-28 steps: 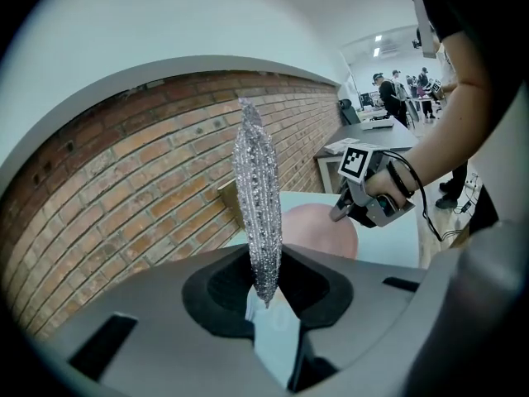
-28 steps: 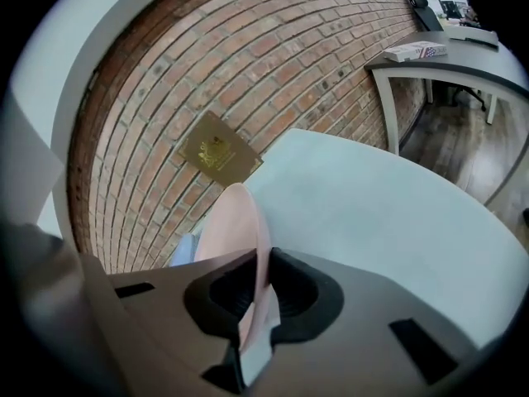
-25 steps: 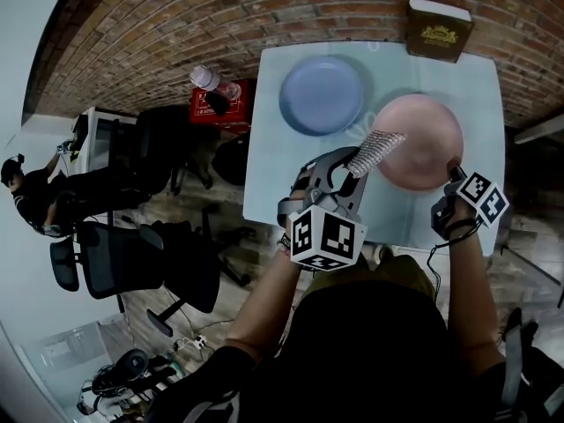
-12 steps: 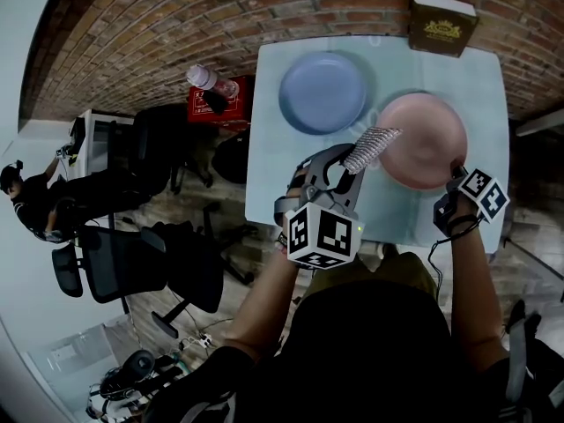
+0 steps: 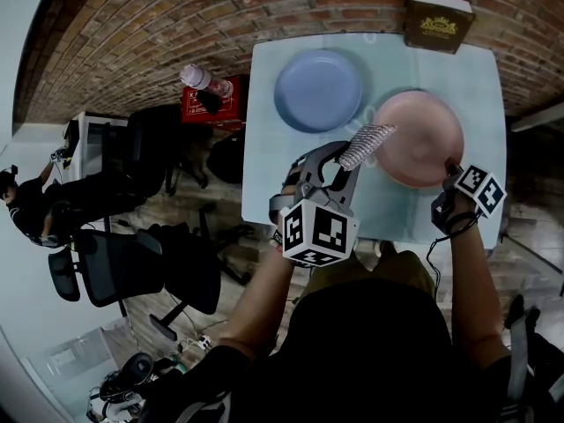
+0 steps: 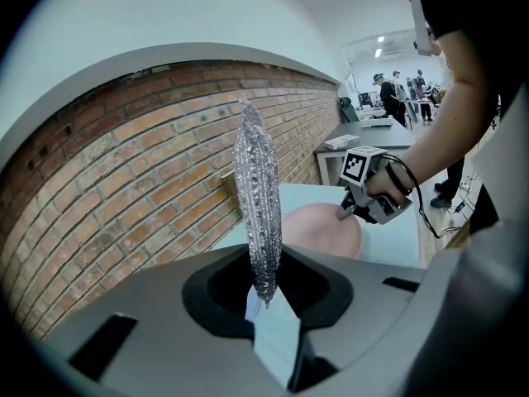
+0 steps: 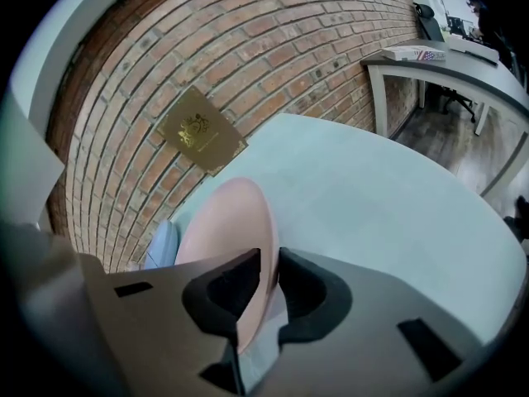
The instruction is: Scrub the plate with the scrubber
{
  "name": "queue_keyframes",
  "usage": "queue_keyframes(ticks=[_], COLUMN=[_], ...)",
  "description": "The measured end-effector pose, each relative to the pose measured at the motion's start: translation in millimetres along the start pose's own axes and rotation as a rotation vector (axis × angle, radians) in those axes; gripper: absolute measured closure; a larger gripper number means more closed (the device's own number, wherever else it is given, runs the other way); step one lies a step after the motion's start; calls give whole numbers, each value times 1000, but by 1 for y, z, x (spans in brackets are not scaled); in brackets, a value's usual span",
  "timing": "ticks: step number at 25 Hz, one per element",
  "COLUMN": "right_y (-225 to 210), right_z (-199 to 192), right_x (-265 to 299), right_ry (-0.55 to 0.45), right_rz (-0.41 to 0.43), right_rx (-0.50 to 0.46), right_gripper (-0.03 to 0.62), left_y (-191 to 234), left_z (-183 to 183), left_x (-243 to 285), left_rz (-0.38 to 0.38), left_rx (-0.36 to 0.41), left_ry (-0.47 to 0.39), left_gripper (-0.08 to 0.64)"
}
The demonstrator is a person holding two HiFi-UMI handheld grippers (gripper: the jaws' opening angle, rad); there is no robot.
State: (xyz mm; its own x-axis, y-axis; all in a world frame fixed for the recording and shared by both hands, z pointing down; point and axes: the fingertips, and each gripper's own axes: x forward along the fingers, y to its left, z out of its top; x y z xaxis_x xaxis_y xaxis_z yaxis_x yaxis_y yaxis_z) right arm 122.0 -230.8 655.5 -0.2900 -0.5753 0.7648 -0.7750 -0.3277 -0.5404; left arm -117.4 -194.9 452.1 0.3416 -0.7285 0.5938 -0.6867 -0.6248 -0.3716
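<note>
A pink plate [image 5: 419, 139] lies on the pale table [image 5: 388, 210], right of centre. Its near right rim sits between the jaws of my right gripper [image 5: 451, 167]. In the right gripper view the rim [image 7: 223, 230] stands edge-on between the pads of that gripper [image 7: 269, 292]. These jaws have just been opening slightly, and the pads still touch the rim. My left gripper [image 5: 339, 167] is shut on the base of a silver mesh scrubber [image 5: 366, 144], whose tip reaches the plate's left edge. The scrubber [image 6: 256, 197] rises straight out of the left gripper [image 6: 266, 304].
A blue plate [image 5: 318, 90] lies at the table's back left, next to the pink one. A brown book [image 5: 438, 20] leans against the brick wall at the back. Left of the table are a red box with a bottle [image 5: 204, 95] and office chairs [image 5: 132, 263].
Both grippers keep their places on the plate and the scrubber. Only the head view has shifted a little.
</note>
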Motion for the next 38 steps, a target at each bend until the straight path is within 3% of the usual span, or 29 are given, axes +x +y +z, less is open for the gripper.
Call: queue_keyframes(ticks=[8,16,24,33,38], right_y=[-2,-11,2,50,91], right_z=[-10,-15,-4,1,-10], right_x=[1,-3,-39,-92,-120], right_ry=[23,20,-90,-207,-253], right_rz=[-14,-65,-80,26,132], right_rx=[-15,-145,-338,-479,-684], right_gripper=[484,431,428,428,428], left_y=[-5,-10,-11,-4,-3], left_z=[-6,-15,-1,30,39], left_x=[-3,-7,-21,-40,-47], left_rz=[-17,-19,-18,-20,-31], left_rx=[4,-3,26,48,66], left_ry=[13,16,-41,-135,-170], left_gripper=[474,474,474,474,474])
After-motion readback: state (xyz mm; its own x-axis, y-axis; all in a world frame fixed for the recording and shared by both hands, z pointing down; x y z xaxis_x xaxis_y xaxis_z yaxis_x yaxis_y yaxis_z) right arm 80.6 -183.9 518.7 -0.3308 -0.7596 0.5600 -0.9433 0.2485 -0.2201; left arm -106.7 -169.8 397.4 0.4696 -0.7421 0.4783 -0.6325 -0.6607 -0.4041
